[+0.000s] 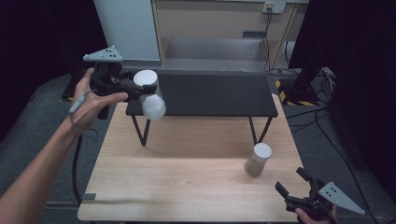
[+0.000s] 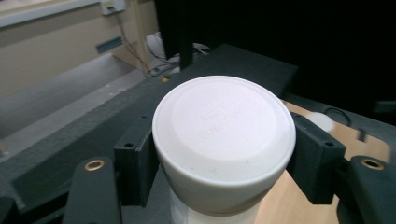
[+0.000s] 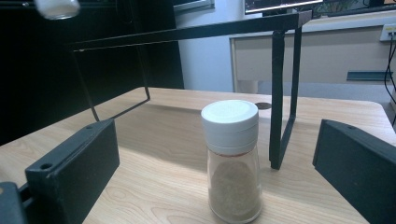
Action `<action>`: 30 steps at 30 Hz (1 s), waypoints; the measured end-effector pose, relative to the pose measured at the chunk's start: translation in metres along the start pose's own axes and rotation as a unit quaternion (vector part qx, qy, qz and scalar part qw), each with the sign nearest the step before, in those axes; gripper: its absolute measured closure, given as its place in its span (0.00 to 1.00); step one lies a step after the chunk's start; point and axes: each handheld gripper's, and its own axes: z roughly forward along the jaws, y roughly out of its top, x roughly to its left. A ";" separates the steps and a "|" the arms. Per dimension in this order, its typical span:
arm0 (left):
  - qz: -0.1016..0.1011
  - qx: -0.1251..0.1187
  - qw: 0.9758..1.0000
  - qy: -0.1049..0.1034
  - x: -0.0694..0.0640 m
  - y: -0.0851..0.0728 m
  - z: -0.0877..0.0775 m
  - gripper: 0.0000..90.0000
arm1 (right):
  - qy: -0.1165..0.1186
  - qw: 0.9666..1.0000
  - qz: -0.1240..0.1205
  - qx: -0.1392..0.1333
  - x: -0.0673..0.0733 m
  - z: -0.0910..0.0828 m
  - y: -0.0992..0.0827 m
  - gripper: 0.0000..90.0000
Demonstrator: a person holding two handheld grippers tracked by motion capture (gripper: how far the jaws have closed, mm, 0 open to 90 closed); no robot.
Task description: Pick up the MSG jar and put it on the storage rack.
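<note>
The left gripper [image 1: 135, 88] is clamping a white jar [image 1: 150, 94] just under its round, smooth plastic lid, holding it in the air beside the left end of a black shelf [image 1: 215, 94]. In the left gripper view the jar's lid [image 2: 224, 126] is sitting between the two flat black pads, which are pressing against its sides, and faint raised lettering on the lid top is too soft to read. The shelf is a flat, matte dark board resting on thin bent metal legs [image 1: 140, 130], and it is standing at the far side of a pale wooden table [image 1: 187, 186] with a visible grain.

A second jar [image 1: 258, 159] is standing upright on the table near the shelf's right leg. It is a clear cylinder holding a tan, grainy powder, topped with a ribbed white screw cap [image 3: 229, 119]. The right gripper [image 1: 294, 184] is hovering low at the table's near right corner with its jaws spread wide and empty, well apart from this jar, which is framed between them in the right gripper view.
</note>
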 end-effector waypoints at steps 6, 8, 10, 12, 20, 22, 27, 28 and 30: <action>-0.023 -0.004 0.999 0.048 0.009 0.002 0.016 0.36 | 0.000 1.000 0.001 -0.001 -0.001 0.000 0.000 0.01; -0.030 -0.003 0.997 0.068 0.012 0.002 0.022 0.36 | 0.000 1.000 0.001 -0.002 -0.001 -0.001 0.000 0.01; -0.038 -0.003 0.996 0.080 0.016 0.002 0.026 0.36 | 0.000 1.000 0.001 -0.002 -0.001 -0.001 0.000 0.01; -0.053 -0.007 0.994 0.095 0.020 0.001 0.030 0.36 | 0.000 1.000 0.001 -0.002 -0.001 -0.001 0.000 0.01; -0.071 0.005 0.987 0.142 0.028 0.003 0.048 0.36 | 0.001 1.000 0.000 -0.001 -0.001 -0.001 0.000 0.01; -0.077 0.005 0.987 0.142 0.030 0.002 0.050 0.36 | 0.001 1.000 0.001 -0.002 -0.001 -0.002 -0.001 0.01; -0.080 0.010 0.987 0.137 0.033 -0.002 0.055 0.36 | 0.001 1.000 0.001 -0.001 -0.001 -0.002 0.000 0.01; -0.079 0.012 0.987 0.136 0.033 -0.002 0.056 0.36 | 0.002 1.000 0.000 -0.001 -0.002 -0.002 0.000 0.01; -0.081 0.015 0.987 0.135 0.034 -0.003 0.059 0.36 | 0.003 1.000 0.000 -0.001 -0.001 -0.002 0.000 0.01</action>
